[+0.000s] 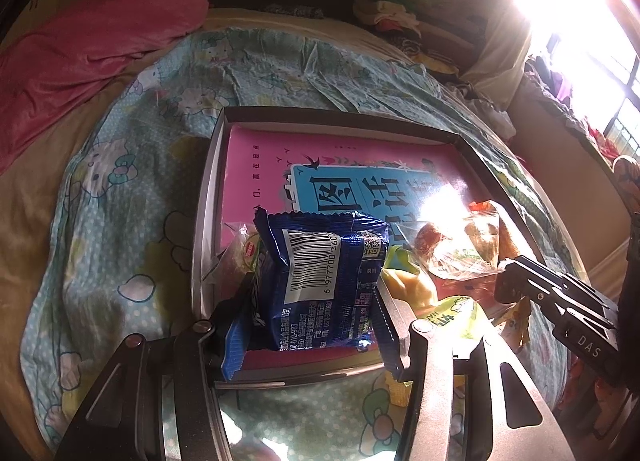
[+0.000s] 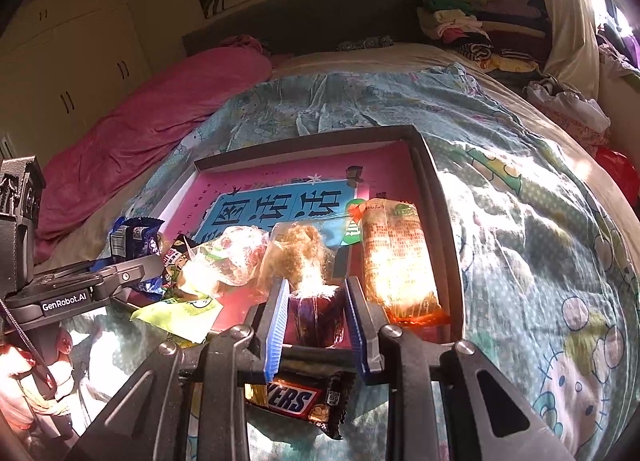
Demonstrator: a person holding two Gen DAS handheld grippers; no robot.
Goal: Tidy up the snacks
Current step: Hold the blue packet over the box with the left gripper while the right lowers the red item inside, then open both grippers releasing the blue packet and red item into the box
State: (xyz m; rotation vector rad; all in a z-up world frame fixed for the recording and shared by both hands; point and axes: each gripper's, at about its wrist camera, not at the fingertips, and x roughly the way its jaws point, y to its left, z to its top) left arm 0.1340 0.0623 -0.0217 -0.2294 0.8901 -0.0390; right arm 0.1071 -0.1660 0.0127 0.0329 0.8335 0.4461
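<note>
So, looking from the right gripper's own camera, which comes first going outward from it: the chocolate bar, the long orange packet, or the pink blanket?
1. Chocolate bar: on the bedspread just under the right gripper, outside the tray.
2. Long orange packet: inside the tray, along its right wall, a little beyond the fingertips.
3. Pink blanket: far back on the left of the bed.

Black claw (image 2: 316, 325), blue ribbed pads (image 2: 276, 325), silver screws.
</note>
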